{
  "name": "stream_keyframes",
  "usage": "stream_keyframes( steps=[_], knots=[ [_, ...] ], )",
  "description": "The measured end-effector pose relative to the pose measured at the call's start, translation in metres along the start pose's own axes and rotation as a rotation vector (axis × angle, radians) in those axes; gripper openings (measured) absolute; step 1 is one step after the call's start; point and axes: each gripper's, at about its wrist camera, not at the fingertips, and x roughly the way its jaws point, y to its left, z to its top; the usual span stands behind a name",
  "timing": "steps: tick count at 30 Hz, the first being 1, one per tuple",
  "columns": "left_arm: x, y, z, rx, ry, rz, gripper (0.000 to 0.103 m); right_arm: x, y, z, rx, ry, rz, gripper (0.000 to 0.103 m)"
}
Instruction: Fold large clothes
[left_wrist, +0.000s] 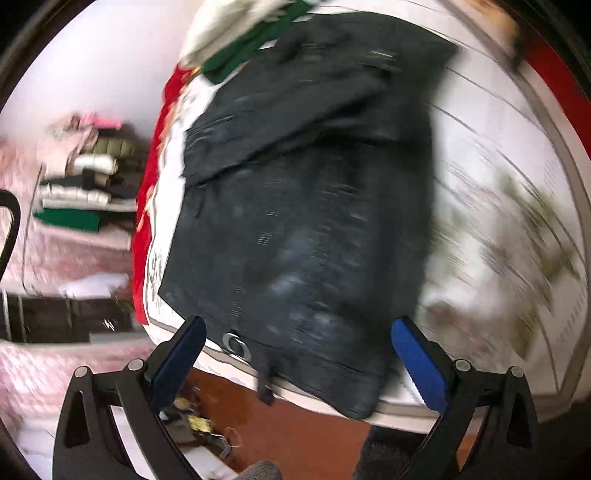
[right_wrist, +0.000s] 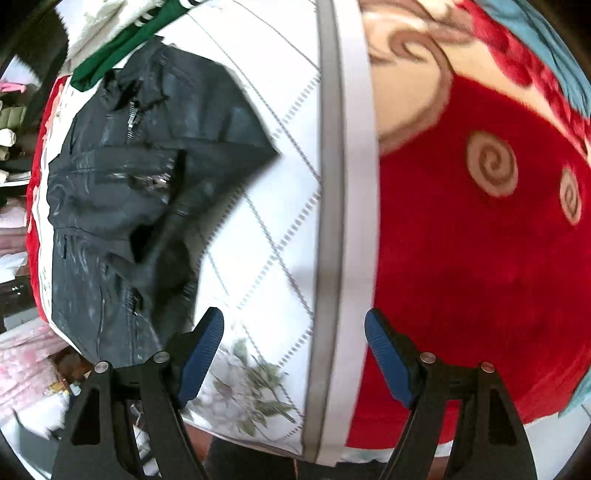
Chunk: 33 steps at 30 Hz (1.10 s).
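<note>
A large black jacket (left_wrist: 306, 221) lies spread on the white quilted bed cover (left_wrist: 498, 206), its hem hanging over the near bed edge. One sleeve is folded across its upper part. My left gripper (left_wrist: 299, 328) is open and empty, just above the jacket's hem. In the right wrist view the jacket (right_wrist: 122, 192) lies at the left, with a zipper near its top. My right gripper (right_wrist: 293, 321) is open and empty over the white cover (right_wrist: 266, 229), to the right of the jacket and apart from it.
A green and white garment (left_wrist: 243, 48) lies at the far end of the bed. A red patterned blanket (right_wrist: 480, 240) covers the right side. A stack of folded clothes (left_wrist: 85, 177) stands on a shelf at the left. A brown floor (left_wrist: 303, 435) with clutter is below.
</note>
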Motion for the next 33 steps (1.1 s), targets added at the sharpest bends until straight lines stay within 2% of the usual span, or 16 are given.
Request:
stream_keyframes(
  steps=[3, 5, 7, 11, 14, 18, 22, 23, 24, 25, 26, 27, 29, 30, 33],
  knots=[
    [0.006, -0.033, -0.006, 0.061, 0.017, 0.025, 0.103, 0.008, -0.013, -0.006, 0.007, 0.024, 0.010, 0.080],
    [0.018, -0.042, -0.004, 0.063, 0.049, 0.032, 0.103, 0.014, -0.017, -0.009, 0.006, 0.035, 0.010, 0.080],
    [0.036, -0.042, 0.000, 0.048, 0.081, 0.042, 0.103, 0.020, -0.019, -0.010, 0.001, 0.042, 0.020, 0.080],
    [0.046, -0.031, 0.004, -0.007, 0.118, -0.009, 0.103, 0.028, -0.017, -0.011, -0.014, 0.040, 0.043, 0.080],
    [0.048, -0.023, 0.004, -0.021, 0.109, -0.015, 0.103, 0.032, -0.010, -0.007, -0.016, 0.024, 0.089, 0.080],
    [0.043, -0.005, 0.004, -0.045, 0.068, 0.066, 0.099, 0.032, 0.003, 0.000, -0.017, -0.001, 0.151, 0.080],
    [0.056, -0.005, 0.010, -0.029, 0.054, 0.064, 0.095, 0.040, 0.015, 0.004, -0.004, -0.007, 0.219, 0.080],
    [0.056, -0.003, 0.011, -0.036, 0.044, 0.056, 0.085, 0.043, 0.016, 0.006, 0.003, -0.008, 0.242, 0.080],
    [0.055, 0.000, 0.013, -0.053, 0.030, 0.039, 0.064, 0.046, 0.016, 0.009, 0.012, -0.010, 0.269, 0.080],
    [0.054, 0.004, 0.014, -0.064, 0.022, 0.032, 0.051, 0.049, 0.017, 0.011, 0.024, -0.018, 0.309, 0.080],
    [0.051, 0.007, 0.015, -0.086, 0.015, -0.001, 0.033, 0.052, 0.019, 0.014, 0.034, -0.033, 0.365, 0.080],
    [0.048, 0.006, 0.015, -0.098, 0.016, -0.025, 0.023, 0.053, 0.023, 0.015, 0.037, -0.047, 0.412, 0.080],
    [0.046, 0.004, 0.014, -0.105, 0.011, -0.063, 0.011, 0.058, 0.030, 0.020, 0.034, -0.070, 0.506, 0.082],
    [0.044, 0.003, 0.013, -0.103, 0.003, -0.075, 0.007, 0.062, 0.034, 0.023, 0.038, -0.071, 0.539, 0.086],
    [0.039, 0.007, 0.010, -0.119, -0.017, -0.098, 0.006, 0.079, 0.043, 0.034, 0.088, -0.043, 0.644, 0.088]
  ],
)
